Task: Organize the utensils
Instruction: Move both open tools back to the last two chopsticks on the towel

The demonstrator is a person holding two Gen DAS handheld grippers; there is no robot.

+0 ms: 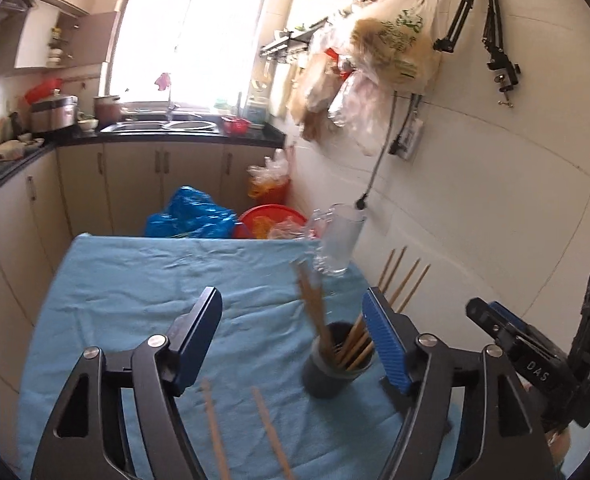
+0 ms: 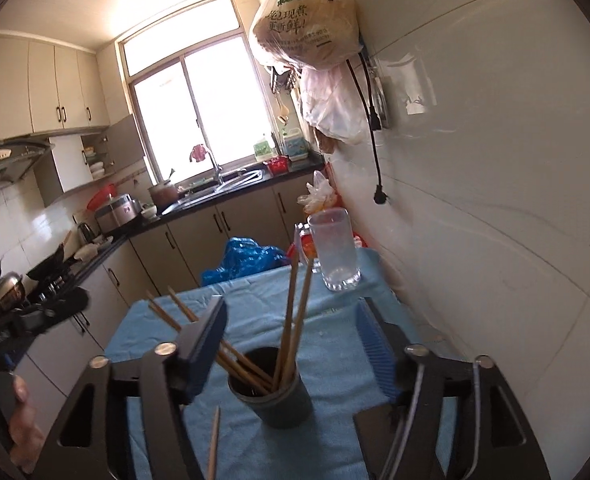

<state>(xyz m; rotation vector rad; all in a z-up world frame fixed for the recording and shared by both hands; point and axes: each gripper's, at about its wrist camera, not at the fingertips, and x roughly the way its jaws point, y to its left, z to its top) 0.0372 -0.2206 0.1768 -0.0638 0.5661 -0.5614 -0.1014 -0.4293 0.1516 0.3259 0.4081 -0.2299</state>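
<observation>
Over a blue-clothed bench (image 1: pixel 115 280) | dark cup (image 2: pixel 273 394), centre frame, holds gathered chopsticks (image 2: pixel 295 320) upright | two loose chopsticks (image 1: pixel 239 432) lie lower centre | left gripper (image 1: pixel 293 344) and right gripper (image 2: pixel 291 344) jaws spread, empty, likely poised for the strays

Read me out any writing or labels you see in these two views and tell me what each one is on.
"DAS": on the black body of the right gripper, seen from the left wrist view.
Green Chinese characters, roughly "现煮更新鲜!": on the hanging plastic bag; the first character and the small print line beneath are too blurred to read.
Bottles by the window: labels too small to read.
</observation>
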